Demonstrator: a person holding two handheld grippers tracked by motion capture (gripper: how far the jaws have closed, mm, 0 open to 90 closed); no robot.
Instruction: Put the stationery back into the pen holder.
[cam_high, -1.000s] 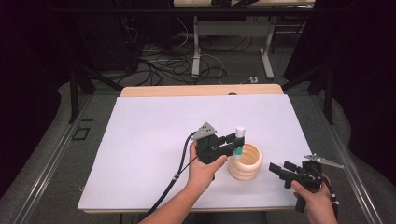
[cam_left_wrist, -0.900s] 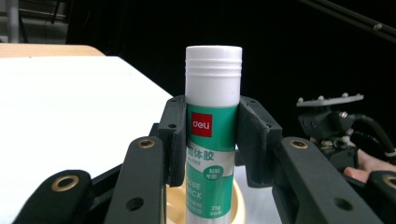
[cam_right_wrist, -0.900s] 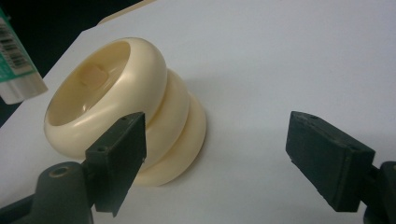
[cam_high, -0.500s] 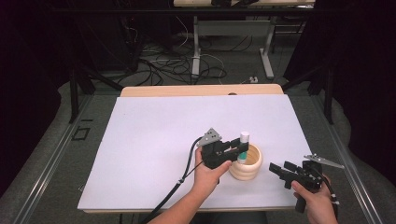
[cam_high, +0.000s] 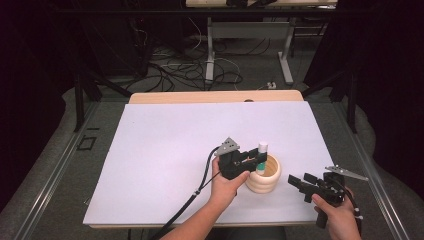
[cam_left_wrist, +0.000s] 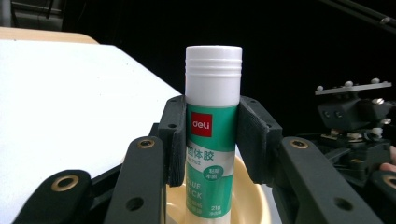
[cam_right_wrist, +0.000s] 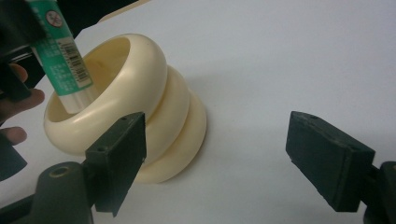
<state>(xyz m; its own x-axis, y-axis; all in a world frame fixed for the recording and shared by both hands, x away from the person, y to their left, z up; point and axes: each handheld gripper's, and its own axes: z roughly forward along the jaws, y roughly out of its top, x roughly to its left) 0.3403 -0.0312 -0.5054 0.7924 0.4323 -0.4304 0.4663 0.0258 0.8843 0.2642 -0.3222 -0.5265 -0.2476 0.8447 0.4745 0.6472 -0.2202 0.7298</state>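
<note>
A green and white glue stick (cam_left_wrist: 212, 126) with a white cap stands upright between the pads of my left gripper (cam_high: 256, 160), which is shut on it. Its lower end is inside a cream ribbed holder (cam_high: 263, 174) made of stacked rings. From the right gripper view the glue stick (cam_right_wrist: 58, 51) leans into the holder's (cam_right_wrist: 154, 112) mouth. My right gripper (cam_high: 299, 182) is open to the right of the holder, near the front edge, with nothing between its pads (cam_right_wrist: 119, 158).
White paper (cam_high: 165, 145) covers the wooden table (cam_high: 215, 96). Past the table's far edge lie cables (cam_high: 175, 70) and a table frame on the floor. A black cable (cam_high: 190, 197) trails from the left gripper toward the front edge.
My left gripper has moved down and right with the glue stick, bringing its lower end into the holder. The right gripper has stayed where it was.
</note>
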